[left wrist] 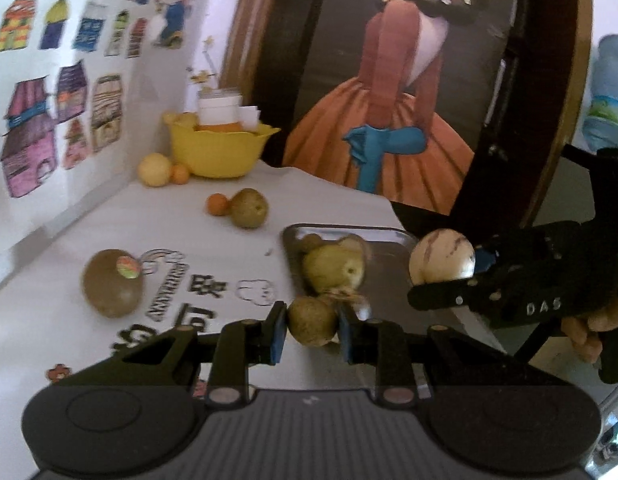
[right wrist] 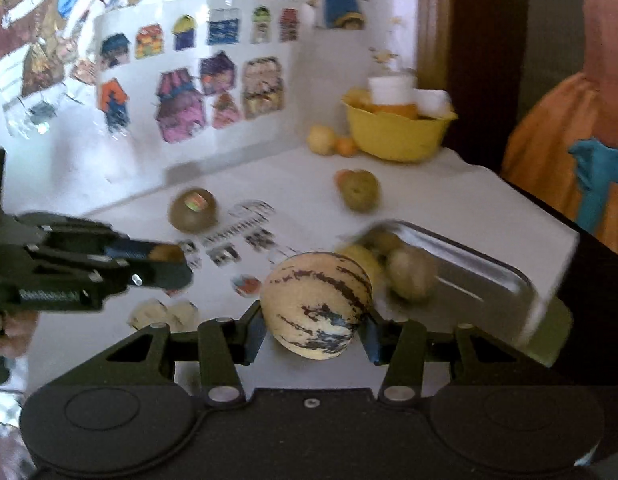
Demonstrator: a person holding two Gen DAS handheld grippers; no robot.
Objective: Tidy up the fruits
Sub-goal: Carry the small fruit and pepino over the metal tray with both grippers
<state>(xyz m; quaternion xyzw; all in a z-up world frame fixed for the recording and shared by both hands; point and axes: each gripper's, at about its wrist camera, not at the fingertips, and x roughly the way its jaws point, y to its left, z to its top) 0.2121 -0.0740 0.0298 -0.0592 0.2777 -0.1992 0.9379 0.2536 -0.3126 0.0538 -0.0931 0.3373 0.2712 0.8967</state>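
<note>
Both hands are busy over the white table (left wrist: 213,248). The left gripper (left wrist: 312,330) has its fingers pinching a small brownish-green fruit (left wrist: 312,321), held just in front of the metal tray (left wrist: 389,236), where a greenish pear (left wrist: 335,270) lies. The right gripper (right wrist: 313,330) clamps a round cream fruit with dark stripes (right wrist: 317,304), lifted near the tray's edge. A yellow bowl (left wrist: 217,152) sits at the far wall, with loose fruit scattered between

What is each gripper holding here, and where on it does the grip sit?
The left gripper clamps a small brown fruit across its sides. The right gripper clamps a cream, purple-streaked melon across its lower sides.
</note>
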